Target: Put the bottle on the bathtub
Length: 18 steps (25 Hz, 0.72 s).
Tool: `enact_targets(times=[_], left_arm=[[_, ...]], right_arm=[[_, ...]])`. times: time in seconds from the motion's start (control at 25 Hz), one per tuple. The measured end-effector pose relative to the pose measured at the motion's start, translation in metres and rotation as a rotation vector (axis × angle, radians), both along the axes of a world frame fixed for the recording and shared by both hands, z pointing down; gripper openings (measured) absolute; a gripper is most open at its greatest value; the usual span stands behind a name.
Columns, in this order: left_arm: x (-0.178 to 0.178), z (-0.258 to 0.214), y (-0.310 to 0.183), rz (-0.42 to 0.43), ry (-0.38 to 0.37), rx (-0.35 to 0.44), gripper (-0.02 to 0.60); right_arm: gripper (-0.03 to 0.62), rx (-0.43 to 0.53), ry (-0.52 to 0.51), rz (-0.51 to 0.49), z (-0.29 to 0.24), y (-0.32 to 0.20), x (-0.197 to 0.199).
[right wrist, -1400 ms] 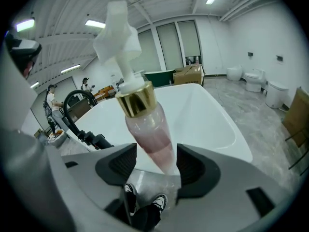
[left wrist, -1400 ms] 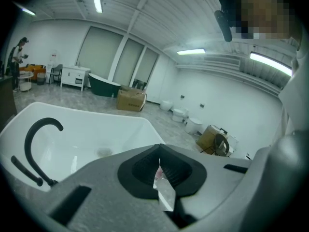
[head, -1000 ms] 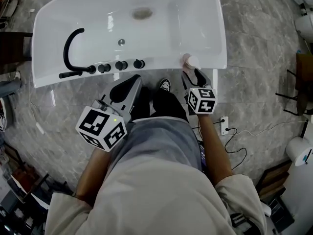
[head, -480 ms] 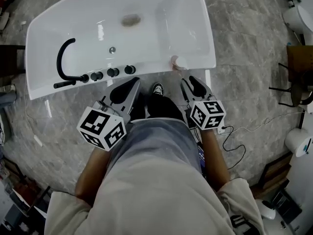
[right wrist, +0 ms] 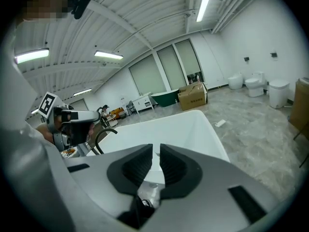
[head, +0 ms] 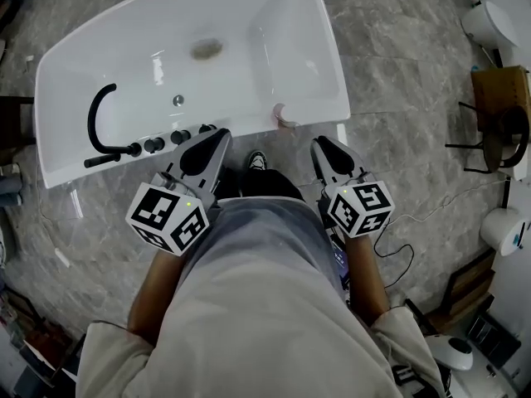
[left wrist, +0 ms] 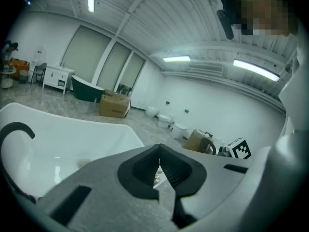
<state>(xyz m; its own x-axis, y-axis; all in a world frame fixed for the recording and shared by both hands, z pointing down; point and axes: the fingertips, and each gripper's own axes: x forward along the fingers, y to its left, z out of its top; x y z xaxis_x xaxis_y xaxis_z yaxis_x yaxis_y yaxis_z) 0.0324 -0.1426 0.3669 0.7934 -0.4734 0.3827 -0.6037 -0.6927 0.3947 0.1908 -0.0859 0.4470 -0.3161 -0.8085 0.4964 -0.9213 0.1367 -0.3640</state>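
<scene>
1. Grey left gripper (head: 217,136): jaws closed, tips touching, nothing held. In the head view its tip overlaps the end of the knob (head: 153,145) row.
2. Right gripper (head: 319,143): jaws nearly together with a narrow gap and nothing between them; they have just been closing. It sits on the person's side of the tub, apart from the bottle.
3. Bottle (head: 284,116): pale pink, on the tub's near rim by the right corner, touching neither gripper.
4. Tub (head: 332,65): white, on a grey marble floor (head: 406,65).
5. Tap (head: 94,121): black, arched, at the near-left rim.
</scene>
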Motion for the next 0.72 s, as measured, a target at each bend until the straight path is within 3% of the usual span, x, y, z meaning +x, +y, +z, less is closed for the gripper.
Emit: enact_targets(times=[0.16, 0.4, 0.72], left_arm=[[0.006, -0.007, -0.004, 0.007, 0.022, 0.027, 0.009], [0.006, -0.012, -0.013, 0.012, 0.017, 0.042, 0.008], [0.001, -0.014, -0.015, 0.012, 0.031, 0.027, 0.008]], right_arm=[[0.031, 0.002, 0.06, -0.015, -0.008, -0.004, 0.012], [0.012, 0.042, 0.054, 0.003, -0.037, -0.005, 0.018], [0.011, 0.07, 0.065, -0.048, -0.057, -0.007, 0.004]])
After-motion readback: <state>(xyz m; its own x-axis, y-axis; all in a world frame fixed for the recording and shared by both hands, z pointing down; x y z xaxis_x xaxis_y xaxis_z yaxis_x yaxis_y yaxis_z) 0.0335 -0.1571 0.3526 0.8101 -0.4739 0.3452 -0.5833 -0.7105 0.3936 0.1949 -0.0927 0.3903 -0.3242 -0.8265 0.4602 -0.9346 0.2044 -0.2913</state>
